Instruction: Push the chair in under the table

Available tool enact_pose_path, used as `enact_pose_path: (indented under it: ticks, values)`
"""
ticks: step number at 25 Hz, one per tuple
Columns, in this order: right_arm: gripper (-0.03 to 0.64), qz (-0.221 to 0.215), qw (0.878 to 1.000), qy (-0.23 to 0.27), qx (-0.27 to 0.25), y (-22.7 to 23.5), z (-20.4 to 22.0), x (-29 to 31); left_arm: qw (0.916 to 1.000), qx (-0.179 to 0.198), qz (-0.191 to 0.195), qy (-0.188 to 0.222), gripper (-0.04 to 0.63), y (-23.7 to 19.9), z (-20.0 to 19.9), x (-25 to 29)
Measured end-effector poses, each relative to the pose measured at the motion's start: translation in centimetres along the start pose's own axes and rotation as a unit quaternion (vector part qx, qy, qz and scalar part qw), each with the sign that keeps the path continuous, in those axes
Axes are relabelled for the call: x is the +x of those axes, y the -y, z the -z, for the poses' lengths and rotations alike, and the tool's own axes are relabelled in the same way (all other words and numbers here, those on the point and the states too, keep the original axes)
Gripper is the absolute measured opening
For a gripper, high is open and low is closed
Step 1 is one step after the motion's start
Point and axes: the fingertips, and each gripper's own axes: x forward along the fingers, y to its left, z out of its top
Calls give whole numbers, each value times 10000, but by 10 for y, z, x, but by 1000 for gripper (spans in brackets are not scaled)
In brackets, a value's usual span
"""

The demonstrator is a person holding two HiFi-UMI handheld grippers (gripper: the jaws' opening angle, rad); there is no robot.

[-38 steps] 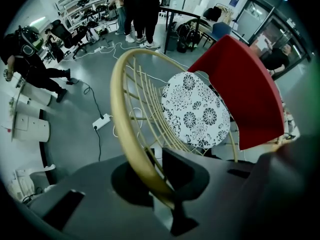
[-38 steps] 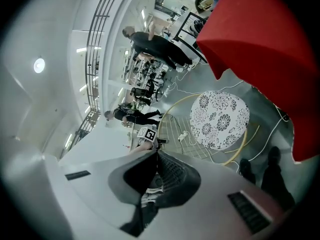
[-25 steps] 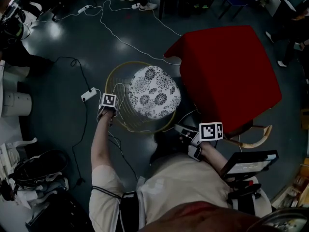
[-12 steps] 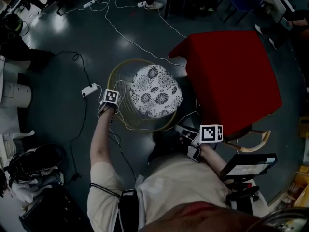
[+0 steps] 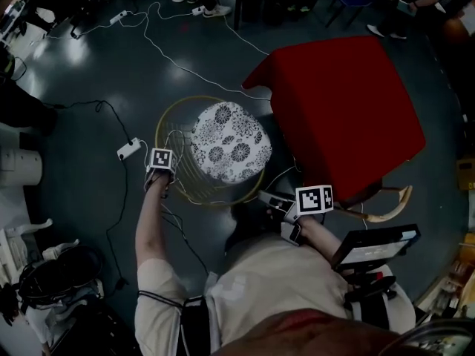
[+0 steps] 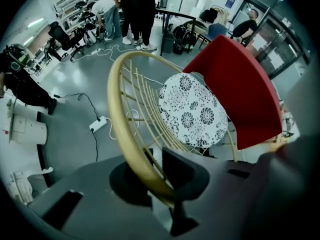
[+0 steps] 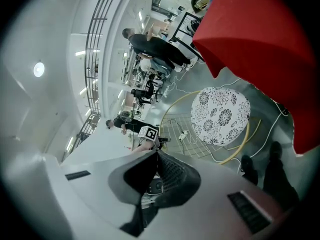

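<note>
We look down on a round chair (image 5: 226,143) with a hoop-shaped frame of pale yellow cane and thin spokes, its seat topped by a circular cushion printed with black-and-white flowers. It stands on the dark, glossy floor (image 5: 89,65) just beside the left edge of the counter (image 5: 349,110), which is draped in a plain red cloth; the seat is out in the open, not under it. The left hand-held gripper (image 5: 160,170) points straight down, and its jaws are clamped narrowly on the chair's cane rim. The right hand-held gripper (image 5: 263,196) is held near the person's body with its jaws pressed together on nothing. Each carries a cube with black-and-white square markers. Compared with a second ago, the chair sits the same way against the counter and the left grip is at the same spot. A white cable and power strip (image 5: 128,150) lie on the floor nearby.
</note>
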Motion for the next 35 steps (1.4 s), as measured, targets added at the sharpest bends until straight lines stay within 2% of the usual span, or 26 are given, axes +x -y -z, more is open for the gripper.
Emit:
enact_pose_path:
  ticks: [9,17,23,35]
  values:
    - [11,31,10000,-25,44,2,4,2,10000,64,-25,40,44,-5,4,-1]
    - [11,31,10000,-32,43,-3,1,2,9994,256,160,154,61,23,-8,-2]
    - [11,68,9997,109,213,4,-1,-3,9995,248,159,70,64,18,-5,-1]
    - [11,19,9998,95,194,8,0,-2,9996,252,132,75,66,28,-7,4]
